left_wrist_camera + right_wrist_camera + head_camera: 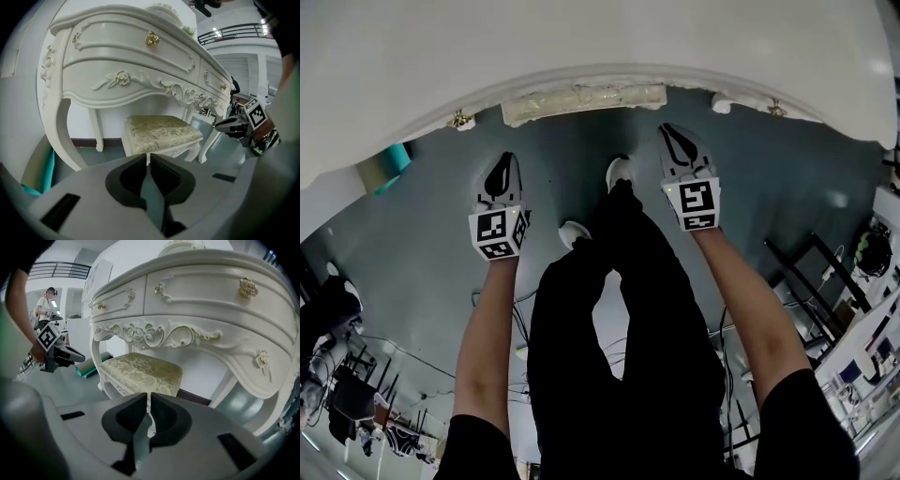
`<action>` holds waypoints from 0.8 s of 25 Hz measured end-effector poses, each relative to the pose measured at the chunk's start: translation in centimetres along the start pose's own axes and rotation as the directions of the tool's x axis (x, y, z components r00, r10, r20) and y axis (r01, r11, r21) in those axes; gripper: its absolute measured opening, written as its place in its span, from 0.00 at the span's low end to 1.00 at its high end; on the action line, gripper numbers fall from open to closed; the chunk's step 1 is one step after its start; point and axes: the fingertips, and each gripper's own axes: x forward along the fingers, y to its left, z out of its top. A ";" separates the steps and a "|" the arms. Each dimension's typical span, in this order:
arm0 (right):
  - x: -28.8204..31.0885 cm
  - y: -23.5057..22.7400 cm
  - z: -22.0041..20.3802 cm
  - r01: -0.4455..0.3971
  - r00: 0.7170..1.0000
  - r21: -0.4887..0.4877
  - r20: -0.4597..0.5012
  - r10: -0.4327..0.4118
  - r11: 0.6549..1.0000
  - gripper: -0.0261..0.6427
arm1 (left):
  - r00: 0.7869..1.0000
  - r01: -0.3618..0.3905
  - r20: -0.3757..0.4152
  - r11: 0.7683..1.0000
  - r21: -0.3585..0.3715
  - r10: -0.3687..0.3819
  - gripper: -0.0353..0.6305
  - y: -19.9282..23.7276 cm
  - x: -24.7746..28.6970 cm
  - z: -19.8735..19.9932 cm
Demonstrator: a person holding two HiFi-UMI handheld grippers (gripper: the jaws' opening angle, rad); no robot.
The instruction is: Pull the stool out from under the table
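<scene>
The stool (581, 101), white with a pale floral cushion, is tucked under the white dressing table (581, 42); only its front edge shows from above. My left gripper (501, 165) hangs shut over the grey floor, short of the stool's left front corner. My right gripper (675, 136) is also shut, closer to the stool's right front corner. The left gripper view has the cushion (161, 133) ahead of the closed jaws, with the right gripper (236, 125) off to the right. In the right gripper view the stool (143, 371) lies just beyond the shut jaws. Neither gripper touches it.
The table's carved legs (63, 136) stand either side of the stool. A teal roll (394, 161) lies on the floor at the left, under the table. My feet (619, 173) stand between the grippers. Racks and cables (825, 281) crowd the right edge.
</scene>
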 end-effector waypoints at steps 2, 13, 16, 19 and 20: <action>1.1 -0.5 -1.2 -0.008 1.000 -0.018 -0.013 0.008 1.000 0.07 | 1.000 0.007 0.001 1.000 0.006 -0.007 0.08 0.4 1.1 -0.7; 6.4 -2.7 -6.8 0.040 0.994 0.000 -0.100 -0.040 0.999 0.36 | 0.994 0.070 -0.082 0.997 -0.023 -0.072 0.29 1.2 6.6 -5.0; 7.9 -2.9 -7.8 0.040 0.992 0.007 -0.123 -0.039 0.999 0.43 | 0.990 0.085 -0.111 0.996 -0.024 -0.087 0.35 1.4 7.8 -6.2; 9.1 -2.9 -8.4 0.031 0.990 0.029 -0.138 -0.027 0.999 0.44 | 0.984 0.105 -0.143 0.994 -0.009 -0.105 0.39 1.7 9.0 -7.0; 9.4 -2.9 -8.4 0.032 0.989 0.037 -0.142 -0.026 0.999 0.45 | 0.984 0.106 -0.146 0.994 -0.006 -0.106 0.40 1.8 9.3 -7.0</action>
